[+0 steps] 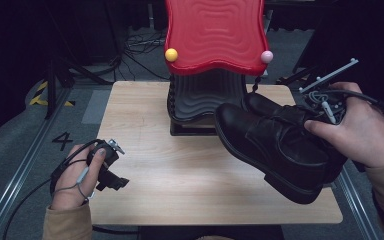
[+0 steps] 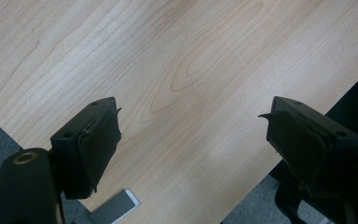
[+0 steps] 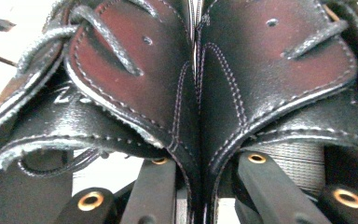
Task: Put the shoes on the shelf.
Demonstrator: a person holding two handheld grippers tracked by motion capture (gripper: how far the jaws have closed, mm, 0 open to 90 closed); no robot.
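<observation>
Two black leather lace-up shoes (image 1: 275, 145) hang tilted above the right side of the wooden table (image 1: 180, 165), toes toward the rack. My right gripper (image 1: 316, 119) is shut on them. In the right gripper view its fingers (image 3: 154, 186) reach one into each shoe and pinch the two inner walls (image 3: 196, 93) together. At the table's left front edge a hand holds my left gripper (image 1: 116, 181). In the left gripper view that gripper (image 2: 193, 135) stands open over bare wood (image 2: 191, 56), nothing between its pads.
A small rack with a red wavy top shelf (image 1: 215, 35) and a black wavy shelf (image 1: 205, 97) below stands at the table's far middle. A yellow ball (image 1: 171, 54) and a pink ball (image 1: 266, 56) cap its front corners. Cables lie on the floor behind.
</observation>
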